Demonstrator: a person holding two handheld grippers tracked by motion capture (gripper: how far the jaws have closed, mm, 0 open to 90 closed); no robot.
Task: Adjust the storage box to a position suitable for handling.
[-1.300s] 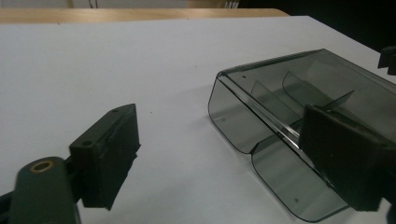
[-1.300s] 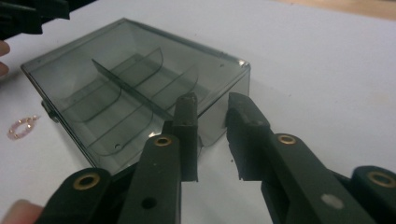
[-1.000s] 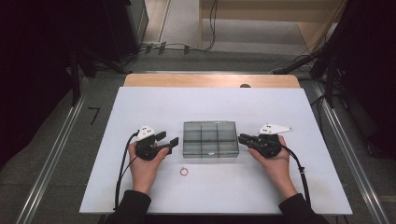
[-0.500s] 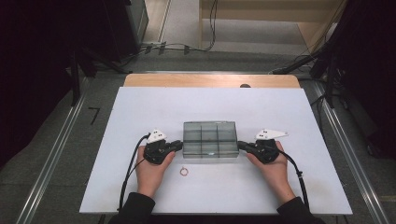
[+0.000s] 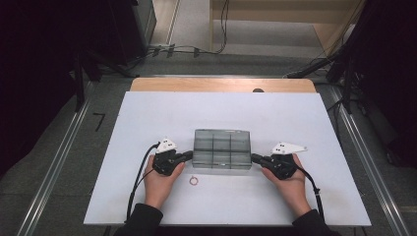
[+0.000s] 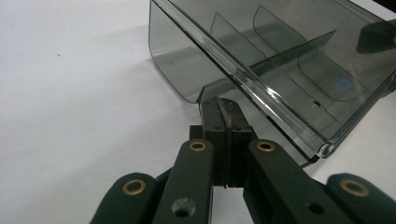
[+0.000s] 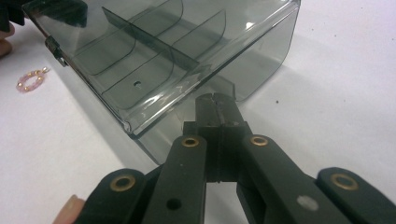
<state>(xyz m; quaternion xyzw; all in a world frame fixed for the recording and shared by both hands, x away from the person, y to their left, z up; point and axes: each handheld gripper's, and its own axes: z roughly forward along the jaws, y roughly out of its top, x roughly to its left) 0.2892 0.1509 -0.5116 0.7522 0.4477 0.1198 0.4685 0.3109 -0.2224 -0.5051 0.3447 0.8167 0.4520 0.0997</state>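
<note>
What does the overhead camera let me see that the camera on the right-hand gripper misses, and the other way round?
From the high view alone: both of the person's hands, the left gripper at the box's left end, the whole white table and the floor around it. From the right gripper view alone: the right gripper close up, jaws pressed together at the box's end wall, and the beads on the little pink ring. Both show the smoky clear divided box and that ring lying beside it.

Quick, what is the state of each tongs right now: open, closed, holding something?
Left tongs: closed, holding nothing, tips at the side wall of the smoky plastic box.
Right tongs: closed, holding nothing, tips at the opposite wall of the box.
</note>
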